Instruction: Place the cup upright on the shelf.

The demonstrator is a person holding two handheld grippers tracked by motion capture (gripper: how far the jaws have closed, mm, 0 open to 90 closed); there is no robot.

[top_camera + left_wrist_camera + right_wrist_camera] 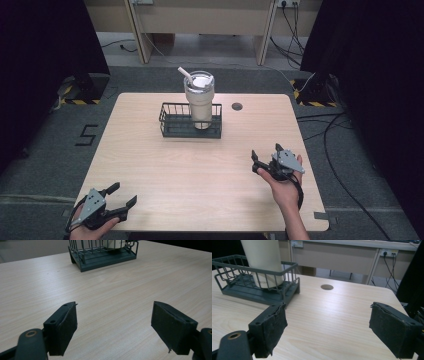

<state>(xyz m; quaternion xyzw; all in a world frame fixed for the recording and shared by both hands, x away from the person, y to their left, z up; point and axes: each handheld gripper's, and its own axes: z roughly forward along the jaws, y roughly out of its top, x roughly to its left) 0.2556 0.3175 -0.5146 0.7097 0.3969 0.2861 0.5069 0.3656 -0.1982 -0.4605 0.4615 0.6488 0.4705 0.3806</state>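
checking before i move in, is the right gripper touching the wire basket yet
Apart. The high view shows the right gripper over the table's near right part, with bare tabletop between it and the wire basket. Its jaws stand open and empty.

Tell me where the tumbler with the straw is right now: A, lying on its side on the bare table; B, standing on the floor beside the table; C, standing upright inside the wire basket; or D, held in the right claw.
C: the tumbler stands upright inside the dark wire basket, its straw poking from the lid, while both claws sit open and empty near the table's front edge.
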